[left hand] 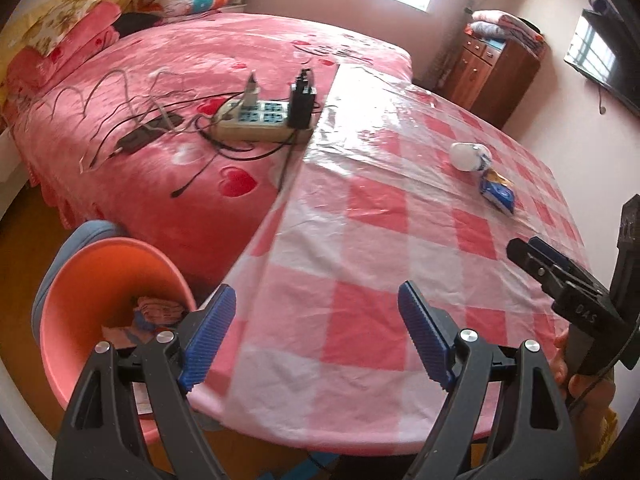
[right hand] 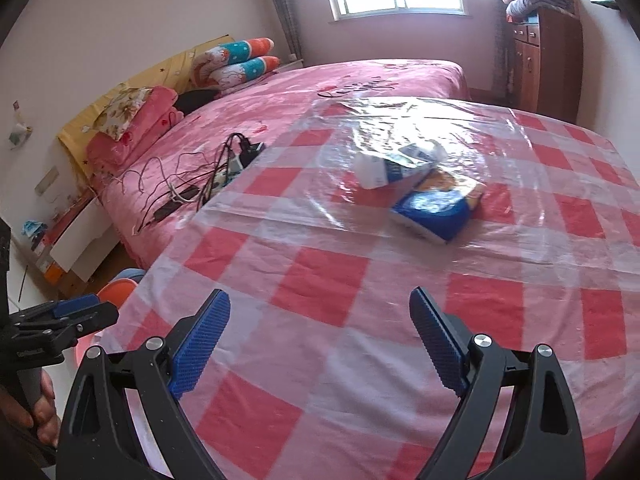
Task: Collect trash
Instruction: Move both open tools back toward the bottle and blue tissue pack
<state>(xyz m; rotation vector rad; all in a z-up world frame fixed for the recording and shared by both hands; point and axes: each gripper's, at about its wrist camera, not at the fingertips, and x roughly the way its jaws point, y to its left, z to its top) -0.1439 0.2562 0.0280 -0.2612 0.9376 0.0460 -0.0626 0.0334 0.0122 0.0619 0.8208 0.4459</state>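
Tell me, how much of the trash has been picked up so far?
Some wrappers already lie in the orange bin. Nothing is in hand: the left gripper and right gripper are both open. Left on the table: a white packet and a blue packet.

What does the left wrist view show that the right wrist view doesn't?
Only the left wrist view looks into the orange bin and shows trash already lying in it; the right view catches just its rim. Only the right wrist view shows the white drawer unit beside the bed. Both show the white carton and blue packet on the checked tablecloth, the power strip, and both grippers open and empty.
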